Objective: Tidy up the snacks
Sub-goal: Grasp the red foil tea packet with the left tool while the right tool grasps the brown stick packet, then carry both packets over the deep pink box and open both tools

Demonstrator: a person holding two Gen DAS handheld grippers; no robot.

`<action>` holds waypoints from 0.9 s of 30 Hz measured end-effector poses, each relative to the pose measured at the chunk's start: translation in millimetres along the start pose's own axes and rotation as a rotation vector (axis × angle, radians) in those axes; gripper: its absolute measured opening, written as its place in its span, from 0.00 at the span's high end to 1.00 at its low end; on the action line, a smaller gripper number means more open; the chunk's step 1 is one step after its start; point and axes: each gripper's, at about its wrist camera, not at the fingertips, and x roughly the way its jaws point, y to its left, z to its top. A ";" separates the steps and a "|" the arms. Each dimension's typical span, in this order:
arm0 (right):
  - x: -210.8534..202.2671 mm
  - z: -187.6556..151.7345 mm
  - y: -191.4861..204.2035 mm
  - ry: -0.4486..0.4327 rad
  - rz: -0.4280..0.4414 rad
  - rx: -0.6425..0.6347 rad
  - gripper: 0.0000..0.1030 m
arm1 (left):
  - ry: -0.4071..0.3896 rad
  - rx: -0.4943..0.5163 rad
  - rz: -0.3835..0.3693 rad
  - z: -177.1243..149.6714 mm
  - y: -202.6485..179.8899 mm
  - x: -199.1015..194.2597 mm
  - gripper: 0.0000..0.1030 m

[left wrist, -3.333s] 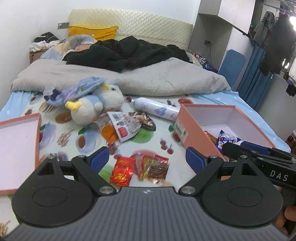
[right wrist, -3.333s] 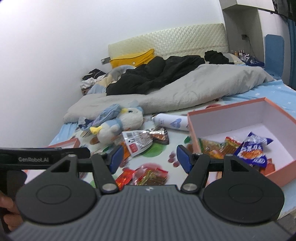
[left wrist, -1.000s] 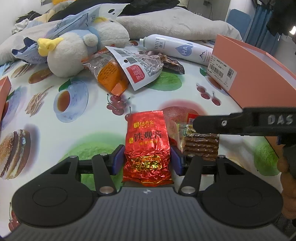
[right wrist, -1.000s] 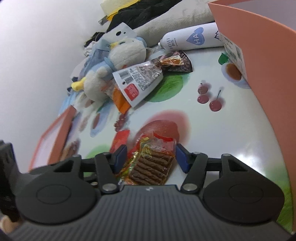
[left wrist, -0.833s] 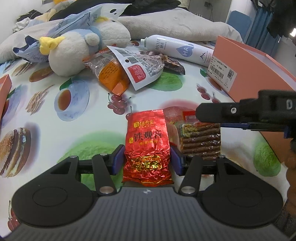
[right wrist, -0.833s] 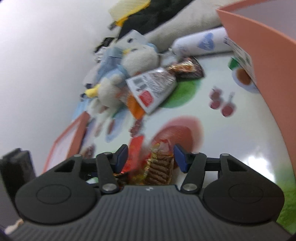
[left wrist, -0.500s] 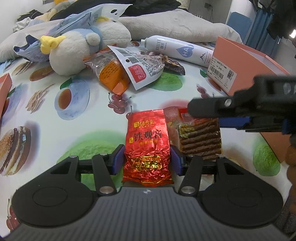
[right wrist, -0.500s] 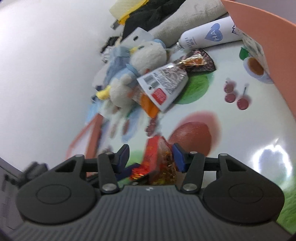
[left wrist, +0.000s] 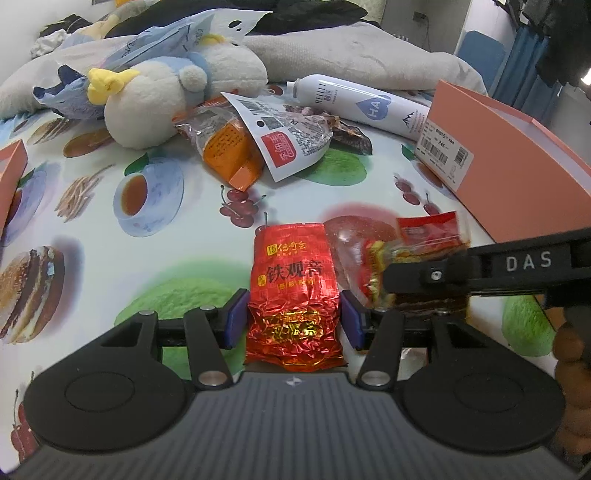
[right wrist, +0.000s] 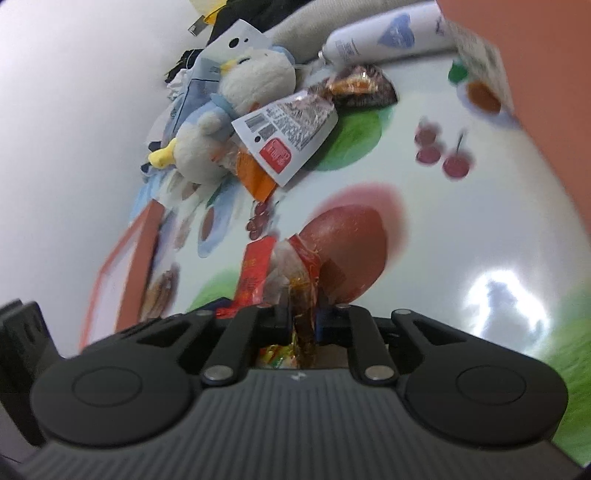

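Left gripper [left wrist: 293, 319] fingers clamp red pouch [left wrist: 291, 291] on bed, left of box [left wrist: 517, 177]. Right gripper [right wrist: 301, 319] just closed, pinching biscuit pack [left wrist: 417, 269] beside pouch. Lift both straight, clear box wall, release inside.

A plush duck [left wrist: 173, 92], white and pale blue with a yellow beak, is lying on its side on the printed bed sheet [left wrist: 92, 229]. The sheet is showing pictures of a teacup, cherries, a burger and green fruit. A white spray bottle [left wrist: 360, 105] with a blue heart mark is lying on its side just behind the plush duck's level, near the far edge of the sheet. A grey duvet [left wrist: 354, 55] is lying bunched behind the bottle, and dark clothing [left wrist: 306, 14] is resting on top of it. Blue curtains [left wrist: 517, 70] are hanging at the far right.
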 end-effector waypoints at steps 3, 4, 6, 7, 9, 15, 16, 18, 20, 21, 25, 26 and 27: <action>-8.9 -0.3 1.8 -0.011 -0.028 -0.029 0.87 | 0.011 -0.016 0.000 0.4 -0.6 -4.3 0.44; -11.7 -0.8 3.7 -0.014 -0.042 -0.045 0.87 | 0.010 -0.019 0.001 0.0 -1.0 -6.8 0.44; -17.7 -2.5 8.6 -0.023 -0.069 -0.087 0.87 | 0.008 -0.020 0.008 -0.8 -2.7 -13.5 0.44; -21.1 -4.1 12.0 -0.026 -0.084 -0.109 0.87 | 0.007 -0.024 0.010 -0.8 -3.2 -16.7 0.44; -27.2 -7.3 17.5 -0.029 -0.107 -0.142 0.87 | 0.005 -0.037 0.007 -0.4 -4.9 -24.6 0.44; -49.8 -19.2 33.6 -0.044 -0.171 -0.223 0.87 | -0.012 -0.045 0.006 -0.1 -17.4 -54.4 0.44; -54.9 -21.2 35.6 -0.050 -0.182 -0.238 0.87 | -0.018 -0.049 0.005 0.3 -19.1 -59.8 0.44; -63.3 -24.2 37.2 -0.059 -0.200 -0.257 0.87 | -0.029 -0.059 0.005 0.8 -22.3 -69.8 0.44; -72.5 -26.7 38.2 -0.068 -0.218 -0.267 0.87 | -0.034 -0.072 0.000 1.1 -25.7 -78.7 0.44; -77.7 -27.9 38.4 -0.075 -0.229 -0.269 0.87 | -0.035 -0.078 -0.003 1.2 -27.5 -82.5 0.44; -92.7 -33.7 40.7 -0.092 -0.261 -0.273 0.87 | -0.035 -0.076 -0.015 1.3 -38.5 -94.7 0.44; -96.5 -35.9 42.1 -0.096 -0.268 -0.277 0.87 | -0.035 -0.068 -0.016 1.5 -42.7 -97.6 0.44; -100.6 -38.0 43.8 -0.102 -0.273 -0.282 0.87 | -0.037 -0.056 -0.016 1.6 -47.7 -101.3 0.44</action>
